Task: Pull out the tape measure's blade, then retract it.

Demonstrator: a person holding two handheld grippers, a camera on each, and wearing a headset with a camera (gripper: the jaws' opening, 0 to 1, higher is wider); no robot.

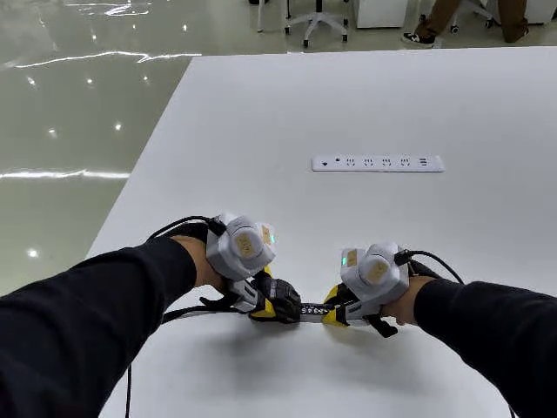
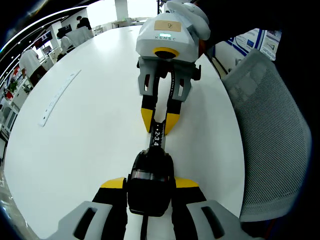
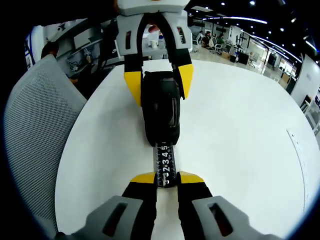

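- Head view: a wide white table point(image 1: 261, 113) stands on a shiny floor point(image 1: 78, 104). A power strip point(image 1: 379, 163) lies toward 12 o'clock, well apart from the work.
- Near the front edge, the left gripper point(image 1: 270, 306) is clamped on the black tape measure point(image 1: 282, 301). The right gripper point(image 1: 333, 309) is at 3 o'clock from it, closed on the blade point(image 1: 312, 309). Only a short piece of blade shows between them.
- Left gripper view: the tape measure sits between this gripper's jaws at 6 o'clock. The blade runs straight toward 12 o'clock, into the yellow tips of the right gripper.
- Right gripper view: the jaws pinch the end of the blade at 6 o'clock, and the tape measure is near, at 12 o'clock.
- The long axis of the blade lies on the line between the two grippers. I judge the pull should follow this line, with the right gripper going toward 3 o'clock in the head view while the left one holds firm.
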